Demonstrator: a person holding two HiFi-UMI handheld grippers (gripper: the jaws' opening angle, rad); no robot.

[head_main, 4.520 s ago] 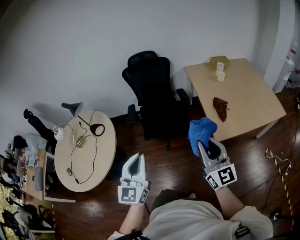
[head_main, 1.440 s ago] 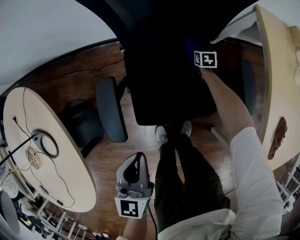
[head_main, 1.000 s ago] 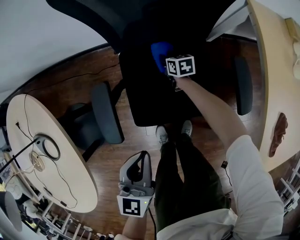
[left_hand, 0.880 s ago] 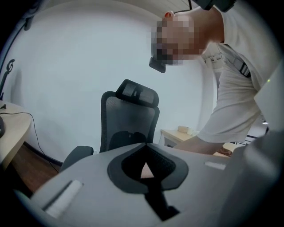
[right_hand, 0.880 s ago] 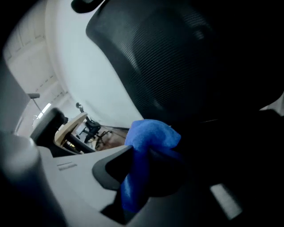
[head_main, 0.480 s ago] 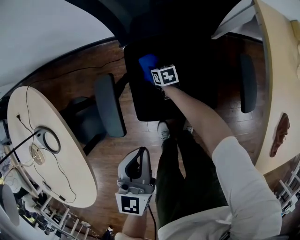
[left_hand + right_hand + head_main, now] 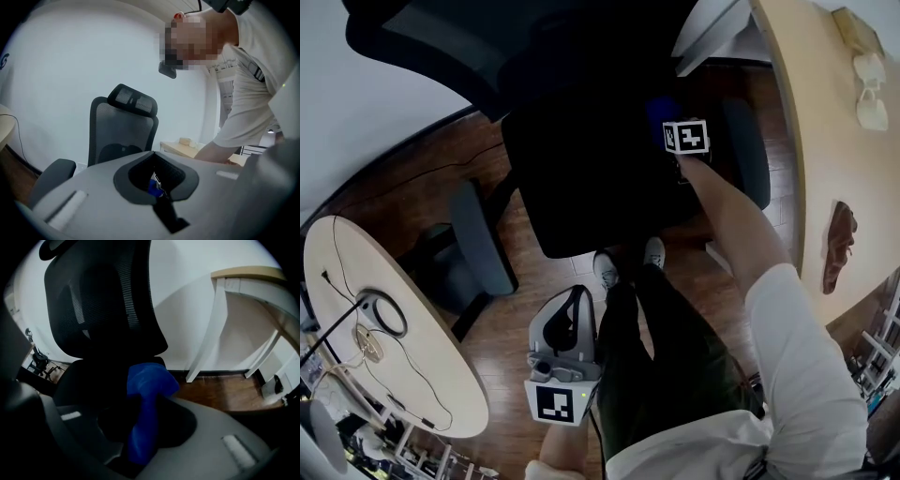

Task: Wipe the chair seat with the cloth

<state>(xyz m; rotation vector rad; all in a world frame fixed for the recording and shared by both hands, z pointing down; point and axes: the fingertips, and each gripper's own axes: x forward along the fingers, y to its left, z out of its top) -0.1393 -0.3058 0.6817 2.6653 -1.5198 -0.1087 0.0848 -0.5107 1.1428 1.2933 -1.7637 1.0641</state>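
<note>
Your right gripper (image 7: 146, 420) is clamped on the blue cloth (image 7: 149, 380). The cloth is a soft, crumpled wad bunched beyond the jaws and pinched to a narrow strip between them. It is over the right rear part of the black chair seat (image 7: 581, 178), close to the mesh backrest (image 7: 101, 301); it is too dark there to tell whether it touches.

The seat is a broad, matte pad with rounded corners. The padded left armrest (image 7: 478, 239) angles away from it, and the right armrest (image 7: 746, 150) lies just beside your wrist. The pale wooden table (image 7: 806, 159) runs close along the right, so room there is tight, while the seat's front and left lie open.

Your right arm reaches out nearly straight. Your left gripper (image 7: 574, 300) hangs low beside your leg over the wood floor (image 7: 525, 309), jaws together and empty, near the round table (image 7: 403, 366).
</note>
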